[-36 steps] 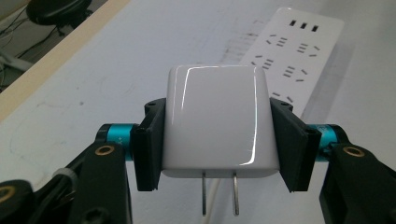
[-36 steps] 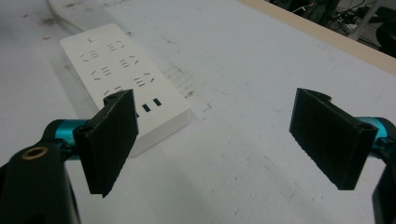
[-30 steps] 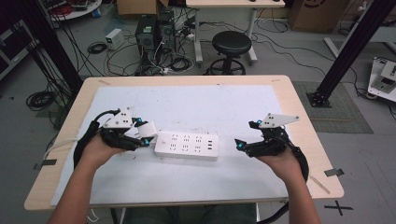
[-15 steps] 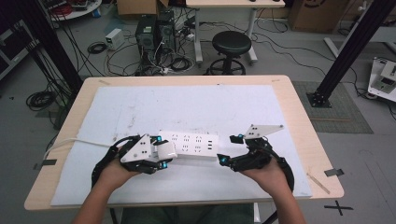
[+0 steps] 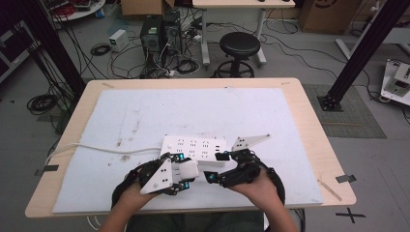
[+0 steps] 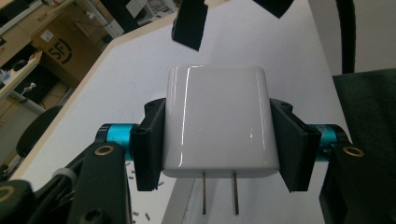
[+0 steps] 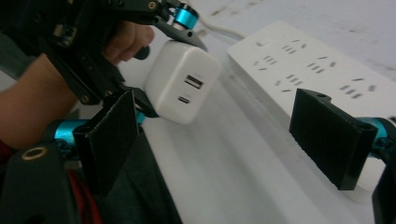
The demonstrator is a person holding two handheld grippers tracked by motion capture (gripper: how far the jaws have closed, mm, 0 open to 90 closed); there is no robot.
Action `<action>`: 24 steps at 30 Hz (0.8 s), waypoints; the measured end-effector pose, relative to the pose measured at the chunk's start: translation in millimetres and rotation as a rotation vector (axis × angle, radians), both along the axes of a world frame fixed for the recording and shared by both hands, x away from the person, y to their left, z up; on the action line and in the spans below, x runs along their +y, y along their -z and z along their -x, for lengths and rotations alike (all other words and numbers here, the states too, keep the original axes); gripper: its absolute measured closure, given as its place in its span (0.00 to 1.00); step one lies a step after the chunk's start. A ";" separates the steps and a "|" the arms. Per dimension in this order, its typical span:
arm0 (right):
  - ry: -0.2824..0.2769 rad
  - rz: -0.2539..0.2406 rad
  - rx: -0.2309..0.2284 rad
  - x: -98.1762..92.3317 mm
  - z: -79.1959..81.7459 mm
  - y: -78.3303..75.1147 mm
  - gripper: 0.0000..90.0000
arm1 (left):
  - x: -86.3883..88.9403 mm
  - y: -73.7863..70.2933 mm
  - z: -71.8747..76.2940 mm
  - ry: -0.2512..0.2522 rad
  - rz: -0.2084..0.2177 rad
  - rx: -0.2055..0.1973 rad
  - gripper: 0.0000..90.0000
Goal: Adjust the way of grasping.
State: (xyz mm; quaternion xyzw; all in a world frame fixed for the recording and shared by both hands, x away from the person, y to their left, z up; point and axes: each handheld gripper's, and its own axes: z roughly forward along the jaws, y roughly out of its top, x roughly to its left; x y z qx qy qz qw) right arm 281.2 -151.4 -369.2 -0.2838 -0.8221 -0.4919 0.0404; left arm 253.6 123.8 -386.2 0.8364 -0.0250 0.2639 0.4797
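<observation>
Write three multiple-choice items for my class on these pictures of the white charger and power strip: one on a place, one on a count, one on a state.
1. Where is the charger?
A. In the left gripper
B. Plugged into the power strip
C. On the stool

2. How many prongs does the charger have?
A. None
B. Two
C. Three

3. How is the right gripper?
A. Shut on the strip
B. Shut on the charger
C. Open

Key: 1 A, the left gripper view shows the pads clamping its sides. 2 B, two metal prongs stick out below it. 3 C, the right gripper view shows its pads wide apart, holding nothing.
</observation>
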 end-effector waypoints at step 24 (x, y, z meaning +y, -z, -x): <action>-0.104 -0.184 0.162 34.3 -12.0 15.2 0.43 | -6.7 -2.9 9.7 0.014 0.015 -0.148 0.47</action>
